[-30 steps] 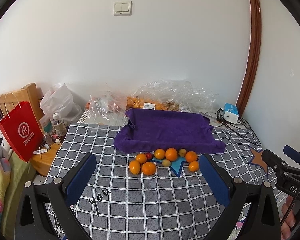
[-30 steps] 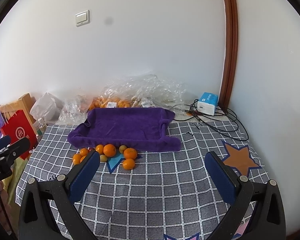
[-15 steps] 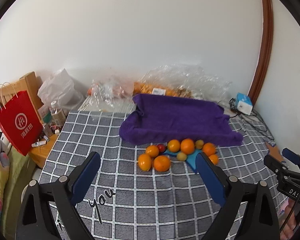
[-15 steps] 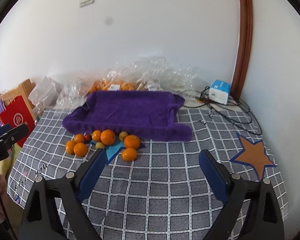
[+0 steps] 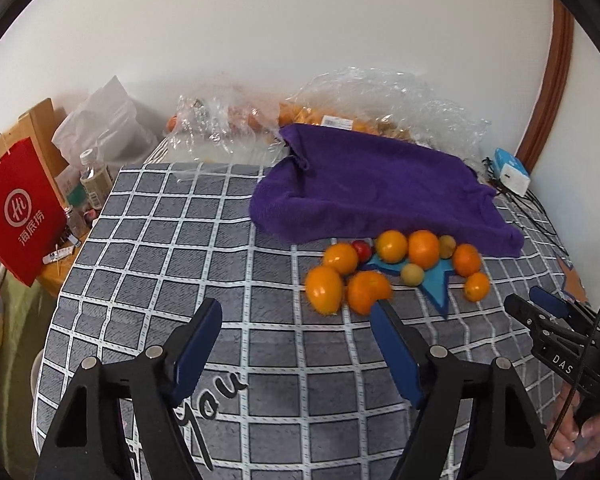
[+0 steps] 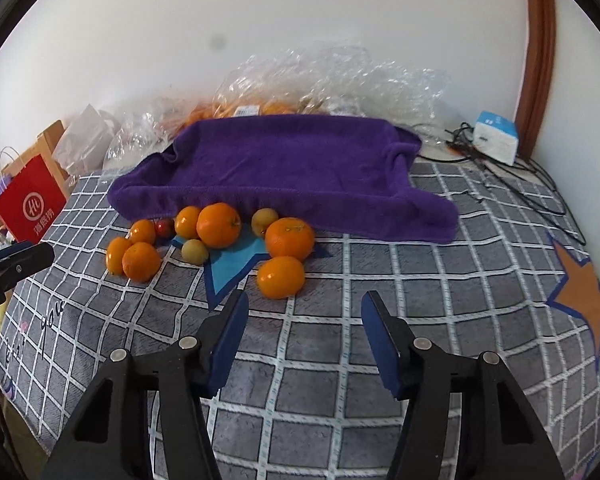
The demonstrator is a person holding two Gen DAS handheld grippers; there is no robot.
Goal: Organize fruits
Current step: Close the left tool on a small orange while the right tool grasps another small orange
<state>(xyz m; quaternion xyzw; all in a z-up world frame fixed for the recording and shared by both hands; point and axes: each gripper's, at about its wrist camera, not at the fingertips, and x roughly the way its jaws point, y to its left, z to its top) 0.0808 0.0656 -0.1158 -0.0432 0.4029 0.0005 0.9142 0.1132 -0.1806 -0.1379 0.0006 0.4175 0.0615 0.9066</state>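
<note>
Along the near edge of the purple towel [image 6: 284, 168] the fruit lay bunched on the checked tablecloth [image 6: 340, 360]: oranges, two small yellowish fruits and one red one, none of them yet on the towel, which was probably spread as the place to sort them. Nearest the right gripper [image 6: 302, 312] was a lone orange [image 6: 281, 277], just short of the towel's front hem, and the jaws were closing with nothing between them, likely narrowing to suit it. The left gripper [image 5: 296, 320] aimed at the cluster's left end, near the towel's left corner, where an oval orange fruit [image 5: 324, 290] sat; its jaws were closing too, and held nothing.
</note>
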